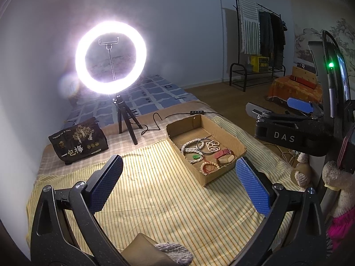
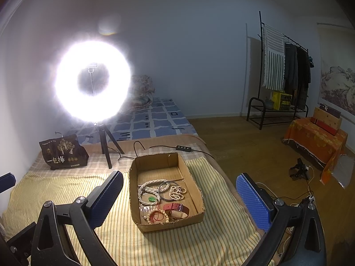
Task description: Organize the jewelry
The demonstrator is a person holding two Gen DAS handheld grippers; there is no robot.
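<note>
A shallow cardboard box [image 1: 235, 143] [image 2: 190, 175] sits on a yellow striped cloth on the bed. In it lie a white pearl necklace [image 1: 190, 147] [image 2: 146, 190], a green pendant [image 2: 151, 198], dark bangles [image 1: 203, 146], a beaded bracelet [image 2: 177, 193], a red strap watch [image 1: 224, 154] [image 2: 175, 207] and red-string beads [image 1: 208, 166]. My left gripper [image 1: 179, 177] is open and empty, held above the cloth left of the box. My right gripper [image 2: 179, 190] is open and empty, held above the box's near end; it also shows in the left wrist view [image 1: 299, 105].
A bright ring light [image 1: 111, 57] [image 2: 93, 81] on a tripod stands behind the box, its cable and switch [image 2: 183, 148] trailing by the box's far edge. A dark snack bag [image 1: 77, 143] [image 2: 62, 153] stands at the left. Stuffed toys [image 1: 337, 177] sit at the bed's right edge.
</note>
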